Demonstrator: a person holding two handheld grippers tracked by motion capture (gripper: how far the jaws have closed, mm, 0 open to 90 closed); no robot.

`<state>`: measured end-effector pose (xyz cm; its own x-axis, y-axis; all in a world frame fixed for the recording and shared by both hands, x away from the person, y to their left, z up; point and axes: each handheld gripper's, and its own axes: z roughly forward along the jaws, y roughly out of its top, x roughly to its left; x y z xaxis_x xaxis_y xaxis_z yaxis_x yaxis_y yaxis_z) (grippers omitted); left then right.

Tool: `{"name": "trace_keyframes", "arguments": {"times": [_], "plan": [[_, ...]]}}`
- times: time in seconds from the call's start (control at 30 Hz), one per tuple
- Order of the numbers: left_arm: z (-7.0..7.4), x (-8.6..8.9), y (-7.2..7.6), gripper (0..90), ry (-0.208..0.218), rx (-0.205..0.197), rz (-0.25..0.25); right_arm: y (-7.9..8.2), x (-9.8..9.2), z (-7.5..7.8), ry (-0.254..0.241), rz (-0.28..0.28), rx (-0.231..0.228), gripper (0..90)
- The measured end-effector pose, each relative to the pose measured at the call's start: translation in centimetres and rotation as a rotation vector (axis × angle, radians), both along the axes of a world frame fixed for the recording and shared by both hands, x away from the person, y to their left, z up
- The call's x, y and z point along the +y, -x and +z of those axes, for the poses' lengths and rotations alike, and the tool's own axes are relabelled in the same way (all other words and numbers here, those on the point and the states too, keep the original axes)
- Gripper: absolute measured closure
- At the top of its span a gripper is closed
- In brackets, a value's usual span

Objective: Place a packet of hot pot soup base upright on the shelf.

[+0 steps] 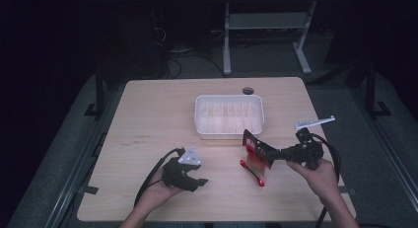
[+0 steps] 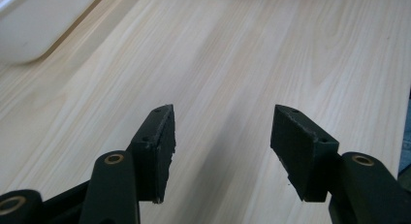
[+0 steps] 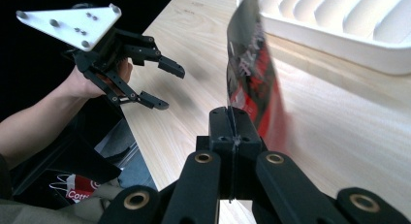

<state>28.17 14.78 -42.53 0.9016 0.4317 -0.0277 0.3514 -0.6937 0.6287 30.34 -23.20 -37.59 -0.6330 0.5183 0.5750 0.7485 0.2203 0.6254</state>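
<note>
A red and black packet (image 1: 256,156) hangs just above the table, pinched at its black top edge by my right gripper (image 1: 266,156). In the right gripper view the packet (image 3: 252,73) rises upward from the shut jaws of that gripper (image 3: 232,129). My left gripper (image 1: 197,181) rests low over the table's front left, held by a hand, its jaws apart and pointing right with nothing between them. Seen from the left gripper view, its gripper (image 2: 223,136) is open over bare wood. The right gripper view also shows the left gripper (image 3: 165,86) open at the table edge.
A white ribbed tray (image 1: 229,132) sits in the middle of the light wooden table (image 1: 148,119), just beyond the packet. A round hole (image 1: 248,91) marks the far edge. A white strip (image 1: 315,121) lies by the right edge. Dark floor and a metal frame lie beyond.
</note>
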Motion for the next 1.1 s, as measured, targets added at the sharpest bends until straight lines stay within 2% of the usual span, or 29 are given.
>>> {"name": "trace_keyframes", "arguments": {"times": [0.13,0.27,0.53,0.83,1.1], "plan": [[-0.3,2.1,0.2,38.8,0.003,-0.003,0.043,-0.2,0.2,1.3,-0.010,-0.013,-0.015,89.9],[-0.6,3.2,0.5,37.0,-0.008,-0.009,0.062,-0.5,0.4,2.2,-0.028,-0.018,-0.026,89.9],[-0.7,5.4,0.9,34.5,0.006,-0.008,0.113,-1.7,1.9,4.3,-0.021,-0.033,-0.045,89.8],[-0.4,6.7,0.9,34.2,0.036,-0.017,0.156,-3.4,3.1,6.0,-0.025,-0.057,-0.073,89.8],[-0.6,7.2,1.1,32.4,0.023,-0.029,0.172,-4.9,4.1,7.2,-0.011,-0.077,-0.084,89.9]]}}
